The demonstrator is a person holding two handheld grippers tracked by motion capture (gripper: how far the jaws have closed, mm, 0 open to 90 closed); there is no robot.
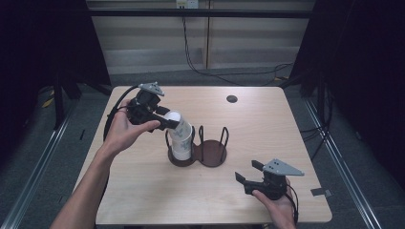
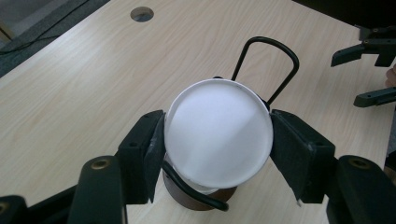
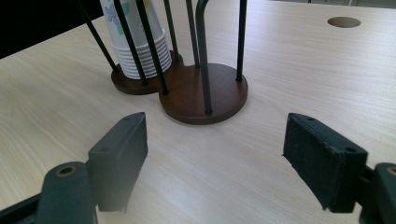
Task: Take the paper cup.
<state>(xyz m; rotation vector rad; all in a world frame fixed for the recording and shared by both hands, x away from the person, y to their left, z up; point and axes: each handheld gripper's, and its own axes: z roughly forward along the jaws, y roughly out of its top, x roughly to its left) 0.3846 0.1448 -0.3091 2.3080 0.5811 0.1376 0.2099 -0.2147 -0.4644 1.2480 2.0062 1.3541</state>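
A stack of white paper cups (image 1: 182, 138) is seated in the left bay of a two-bay wire cup holder (image 1: 198, 151) with a dark wooden base, placed near the middle of the light wooden table (image 1: 143, 186). The top cup (image 2: 218, 129) of the stack is clasped at its rim by the left gripper (image 1: 171, 122), whose two black pads are seen in the left gripper view pressed against opposite sides of the rim; the cup is upside down, so its flat white bottom faces the camera. The right bay (image 3: 205, 88) of the holder is seen bare between its upright wires. The right gripper (image 1: 249, 172) is held just above the table towards the near right corner, well apart from the holder, its jaws spread wide with nothing between them. A round cable hole (image 1: 232, 98) is set towards the far edge of the table.
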